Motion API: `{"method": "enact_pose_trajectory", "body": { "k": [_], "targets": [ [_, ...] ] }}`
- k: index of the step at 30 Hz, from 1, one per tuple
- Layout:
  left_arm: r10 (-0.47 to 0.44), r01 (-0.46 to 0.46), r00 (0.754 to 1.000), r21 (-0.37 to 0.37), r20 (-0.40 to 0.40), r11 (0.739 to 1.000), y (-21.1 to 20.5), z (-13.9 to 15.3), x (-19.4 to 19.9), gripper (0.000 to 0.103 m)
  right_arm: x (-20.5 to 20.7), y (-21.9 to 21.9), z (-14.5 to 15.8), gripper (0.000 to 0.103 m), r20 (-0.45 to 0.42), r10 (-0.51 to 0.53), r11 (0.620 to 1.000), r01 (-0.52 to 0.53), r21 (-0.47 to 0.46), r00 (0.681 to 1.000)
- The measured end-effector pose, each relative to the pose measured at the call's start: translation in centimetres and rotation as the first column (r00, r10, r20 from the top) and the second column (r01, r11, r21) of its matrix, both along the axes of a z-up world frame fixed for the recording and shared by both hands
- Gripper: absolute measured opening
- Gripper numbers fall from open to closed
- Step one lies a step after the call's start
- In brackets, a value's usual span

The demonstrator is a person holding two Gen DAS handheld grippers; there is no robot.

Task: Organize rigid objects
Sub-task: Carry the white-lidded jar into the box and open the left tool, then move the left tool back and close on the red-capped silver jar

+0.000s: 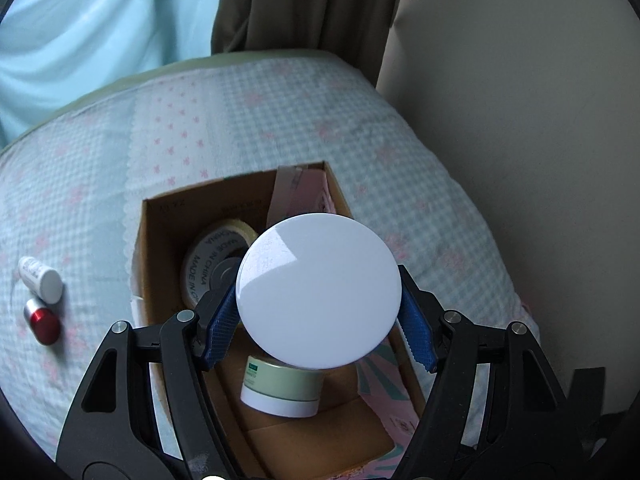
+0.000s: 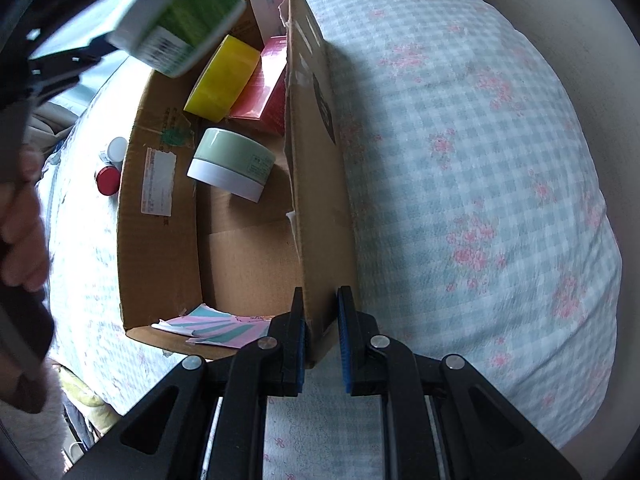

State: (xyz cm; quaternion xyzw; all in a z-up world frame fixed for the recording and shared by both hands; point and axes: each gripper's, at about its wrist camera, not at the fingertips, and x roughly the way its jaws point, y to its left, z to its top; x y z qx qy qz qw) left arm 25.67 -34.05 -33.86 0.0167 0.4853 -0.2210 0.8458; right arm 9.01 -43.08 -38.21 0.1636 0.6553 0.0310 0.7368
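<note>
Left gripper (image 1: 318, 316) grasps a white-lidded jar (image 1: 316, 292) above the cardboard box (image 2: 160, 216), whose wall the right gripper (image 2: 322, 344) clamps

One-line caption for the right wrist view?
Right gripper clamps the cardboard box wall while a green-and-white jar hangs above.

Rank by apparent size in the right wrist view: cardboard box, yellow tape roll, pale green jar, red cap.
1. cardboard box
2. yellow tape roll and pale green jar, which look alike
3. red cap
</note>
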Motion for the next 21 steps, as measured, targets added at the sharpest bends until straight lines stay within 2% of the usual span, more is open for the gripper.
{"method": "enact_pose_trajectory", "body": {
  "k": [4,5,6,7,9,12,21],
  "targets": [
    [-0.003,0.005,1.0,0.038,-0.029,0.999,-0.5,-1.2,0.4,0.068,0.1,0.0,0.0,0.013,0.0,0.014,1.0,-0.014,0.001,1.0],
    [-0.001,0.003,0.999,0.047,-0.045,0.999,-0.7,-1.4,0.6,0.071,0.1,0.0,0.0,0.013,0.0,0.018,1.0,-0.018,0.001,1.0],
    [-0.001,0.003,0.999,0.041,-0.045,0.999,-0.7,-1.4,0.7,0.078,0.1,0.0,0.0,0.013,0.0,0.022,1.0,-0.022,0.002,1.0],
    [0.0,0.001,0.999,0.032,-0.033,0.999,-0.7,-1.1,0.7,0.103,0.2,0.0,0.0,0.013,0.0,0.025,1.0,-0.025,0.002,1.0],
    [0.004,-0.004,1.0,0.022,-0.005,1.0,-0.6,-0.7,0.9,0.103,0.2,0.0,0.0,0.013,0.0,0.03,1.0,-0.03,0.004,1.0],
    [0.002,-0.001,1.0,0.043,-0.018,0.999,-0.6,-0.4,1.5,0.103,0.2,-0.1,-0.2,0.013,-0.005,0.024,1.0,-0.024,0.007,1.0],
    [0.043,-0.042,0.998,0.043,-0.043,0.998,2.0,1.3,1.0,0.103,0.4,-0.2,-0.7,0.013,-0.008,0.029,1.0,-0.029,0.007,1.0]
  ]
}}
